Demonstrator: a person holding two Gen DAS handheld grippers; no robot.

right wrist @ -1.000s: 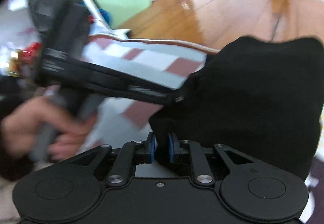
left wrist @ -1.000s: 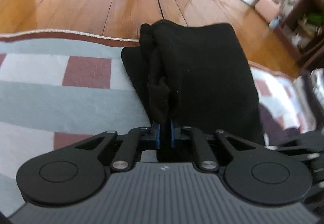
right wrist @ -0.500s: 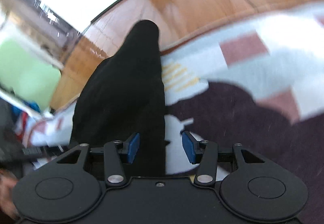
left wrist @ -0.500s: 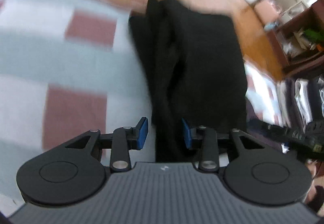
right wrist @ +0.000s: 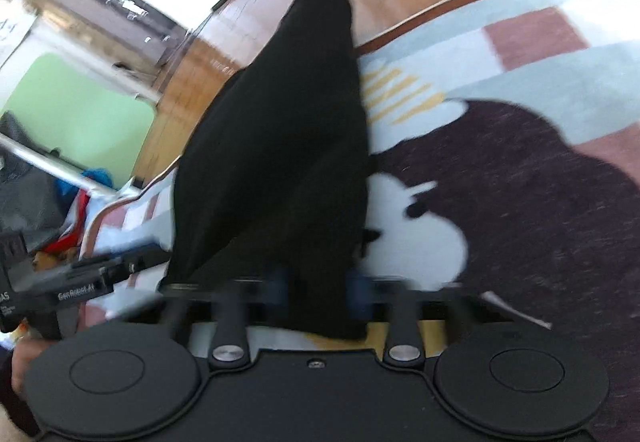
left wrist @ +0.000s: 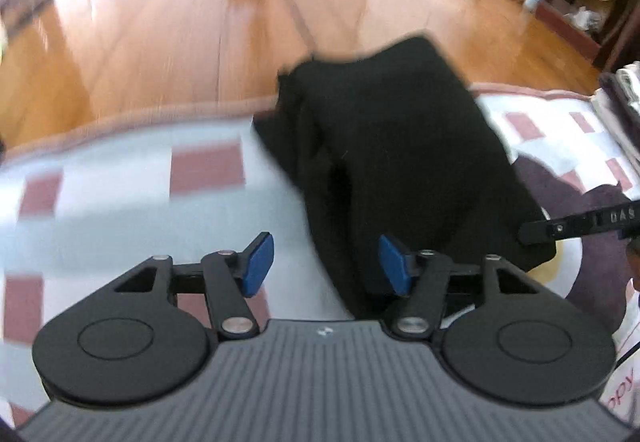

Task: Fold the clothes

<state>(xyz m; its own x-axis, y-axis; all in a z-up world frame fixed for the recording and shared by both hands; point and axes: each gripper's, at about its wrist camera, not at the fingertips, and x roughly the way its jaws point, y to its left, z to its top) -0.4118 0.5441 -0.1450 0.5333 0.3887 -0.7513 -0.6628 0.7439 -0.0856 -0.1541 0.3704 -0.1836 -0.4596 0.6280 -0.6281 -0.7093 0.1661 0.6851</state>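
Black garment (left wrist: 392,146) lies folded on patterned rug (left wrist: 120,194). L gripper (left wrist: 326,268) jaws just opened, spread, near edge between pads, unpinched. R gripper (right wrist: 320,286) just closed, pinching garment's near end.

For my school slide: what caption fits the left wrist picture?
Open left gripper above a black garment on a checked rug.

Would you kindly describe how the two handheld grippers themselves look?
The left gripper has a ribbed grey body, black linkage arms with silver pivot pins, two round black discs and blue pads. The right gripper has a smooth black body with similar arms, discs and blurred blue pads. White lettering marks their sides.
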